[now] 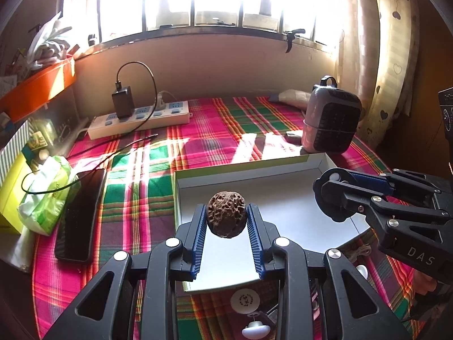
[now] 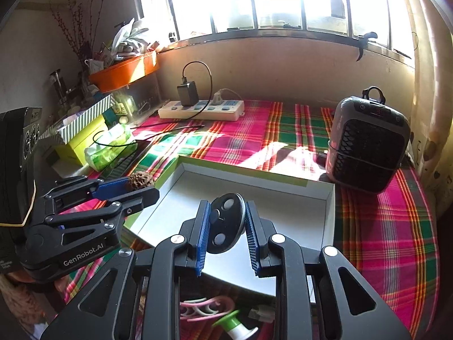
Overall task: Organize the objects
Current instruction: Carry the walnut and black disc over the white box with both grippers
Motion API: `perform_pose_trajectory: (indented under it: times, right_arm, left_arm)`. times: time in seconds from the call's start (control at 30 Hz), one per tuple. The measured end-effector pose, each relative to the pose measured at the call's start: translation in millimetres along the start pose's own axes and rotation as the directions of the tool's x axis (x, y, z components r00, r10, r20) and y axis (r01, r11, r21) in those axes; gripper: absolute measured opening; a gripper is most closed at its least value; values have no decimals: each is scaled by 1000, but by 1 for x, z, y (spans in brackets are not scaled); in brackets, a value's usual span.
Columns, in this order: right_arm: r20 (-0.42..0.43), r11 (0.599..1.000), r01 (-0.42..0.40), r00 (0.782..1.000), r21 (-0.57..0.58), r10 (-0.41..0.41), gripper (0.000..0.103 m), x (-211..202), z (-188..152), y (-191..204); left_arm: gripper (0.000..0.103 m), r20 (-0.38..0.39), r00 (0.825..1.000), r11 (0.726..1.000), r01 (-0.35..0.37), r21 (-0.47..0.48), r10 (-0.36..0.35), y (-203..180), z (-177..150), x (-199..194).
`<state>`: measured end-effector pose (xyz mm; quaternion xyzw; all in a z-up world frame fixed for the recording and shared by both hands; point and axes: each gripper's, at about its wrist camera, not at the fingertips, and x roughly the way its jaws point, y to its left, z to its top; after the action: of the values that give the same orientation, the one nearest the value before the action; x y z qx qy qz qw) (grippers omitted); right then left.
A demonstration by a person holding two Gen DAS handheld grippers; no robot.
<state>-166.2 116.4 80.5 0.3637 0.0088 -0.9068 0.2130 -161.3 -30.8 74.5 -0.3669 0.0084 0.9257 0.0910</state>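
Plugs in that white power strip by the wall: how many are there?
2. A black charger sits near the left end of the power strip, and a white plug sits near its middle. The rest of the sockets look free, though the black cable crosses some.

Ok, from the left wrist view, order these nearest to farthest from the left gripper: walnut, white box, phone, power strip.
1. Walnut, held between the left gripper pads.
2. White box, directly beneath and ahead.
3. Phone, on the cloth to the left.
4. Power strip, far back left by the wall.
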Motion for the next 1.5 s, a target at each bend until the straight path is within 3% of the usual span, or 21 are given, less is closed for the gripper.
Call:
perform_pose_trajectory:
  times: [0.7,1.5]
  right_arm:
    - [-147,997,5,989,77,7,26,87,15,-27]
    - [-224,996,27,975,83,-8,26,106,18,-35]
  left_arm:
    - [27,-151,988,999,-27,41,33,6,12,86]
    - [27,-176,983,996,-40,82,54,1,12,103]
